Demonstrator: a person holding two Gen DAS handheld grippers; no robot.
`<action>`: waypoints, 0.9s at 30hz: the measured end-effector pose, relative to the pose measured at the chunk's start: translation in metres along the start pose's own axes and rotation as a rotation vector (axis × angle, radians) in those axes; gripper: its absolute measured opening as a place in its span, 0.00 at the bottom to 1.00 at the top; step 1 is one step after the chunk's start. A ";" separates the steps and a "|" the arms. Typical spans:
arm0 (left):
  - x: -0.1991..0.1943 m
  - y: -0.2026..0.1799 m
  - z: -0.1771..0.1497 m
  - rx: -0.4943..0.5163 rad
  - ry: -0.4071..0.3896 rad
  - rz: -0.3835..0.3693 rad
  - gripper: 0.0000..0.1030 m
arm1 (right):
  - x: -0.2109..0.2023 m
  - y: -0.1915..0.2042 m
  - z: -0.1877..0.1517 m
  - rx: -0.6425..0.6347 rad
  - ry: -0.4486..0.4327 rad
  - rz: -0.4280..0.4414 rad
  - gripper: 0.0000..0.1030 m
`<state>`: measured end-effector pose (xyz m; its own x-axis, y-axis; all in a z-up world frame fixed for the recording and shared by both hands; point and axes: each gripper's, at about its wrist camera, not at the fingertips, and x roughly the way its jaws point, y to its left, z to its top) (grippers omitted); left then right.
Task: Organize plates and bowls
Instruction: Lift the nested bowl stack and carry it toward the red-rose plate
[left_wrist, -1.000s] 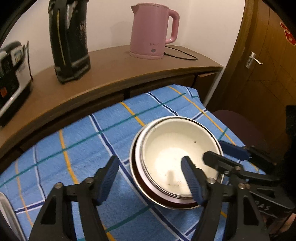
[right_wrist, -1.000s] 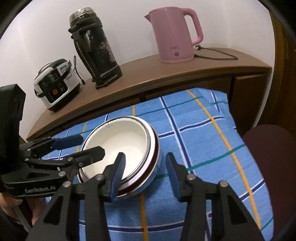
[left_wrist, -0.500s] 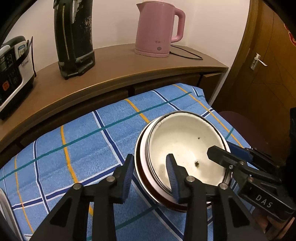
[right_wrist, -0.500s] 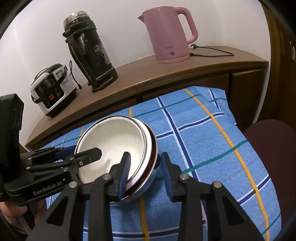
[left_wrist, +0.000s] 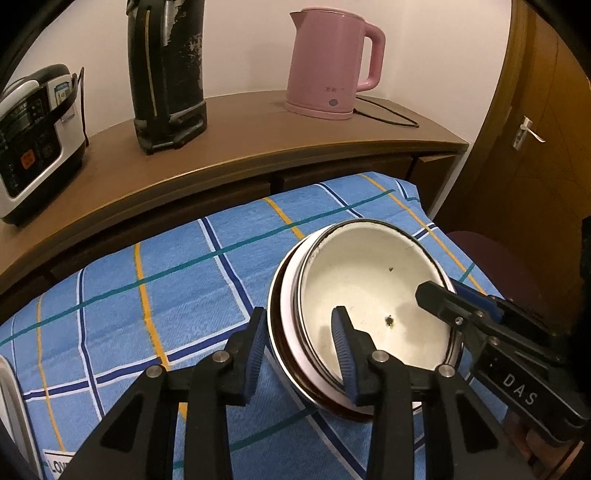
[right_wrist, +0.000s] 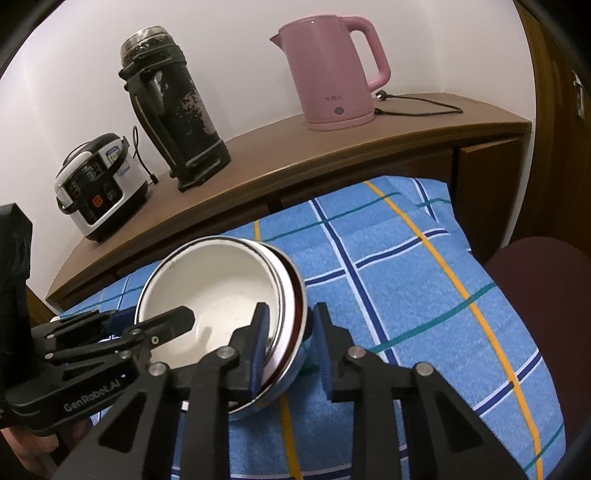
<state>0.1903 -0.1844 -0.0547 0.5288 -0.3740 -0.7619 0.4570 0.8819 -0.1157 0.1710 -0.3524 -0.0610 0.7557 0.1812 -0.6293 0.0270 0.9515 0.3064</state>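
Observation:
A stack of nested bowls (left_wrist: 369, 295), white inside with dark red and metal rims, is tilted above the blue checked cloth (left_wrist: 166, 280). My left gripper (left_wrist: 301, 347) is shut on the stack's left rim, one finger inside and one outside. My right gripper (right_wrist: 290, 347) is shut on the opposite rim of the bowl stack (right_wrist: 218, 288), one finger inside the bowl. Each gripper shows in the other's view, the right one (left_wrist: 461, 306) and the left one (right_wrist: 147, 325).
A wooden counter (left_wrist: 258, 136) runs behind the cloth with a pink kettle (left_wrist: 328, 66), a black thermos (left_wrist: 166, 70) and a rice cooker (left_wrist: 33, 133). A dark red chair seat (right_wrist: 546, 302) is at the right. A wooden door (left_wrist: 535, 129) stands far right.
Both grippers have closed from wide open onto opposite rims of the bowl stack. The stack has tilted and lifted off the cloth.

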 end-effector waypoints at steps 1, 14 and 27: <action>0.000 0.000 0.000 0.003 0.000 0.000 0.38 | 0.001 -0.001 0.001 0.000 0.003 0.000 0.23; 0.010 0.009 -0.006 -0.053 0.032 -0.097 0.60 | 0.005 -0.003 0.001 -0.007 0.005 0.028 0.18; 0.003 0.026 -0.008 -0.143 0.100 -0.061 0.35 | 0.006 0.015 0.003 -0.017 0.037 0.073 0.22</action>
<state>0.1981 -0.1607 -0.0650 0.4263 -0.4036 -0.8096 0.3757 0.8931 -0.2474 0.1778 -0.3377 -0.0580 0.7305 0.2588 -0.6320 -0.0381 0.9394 0.3406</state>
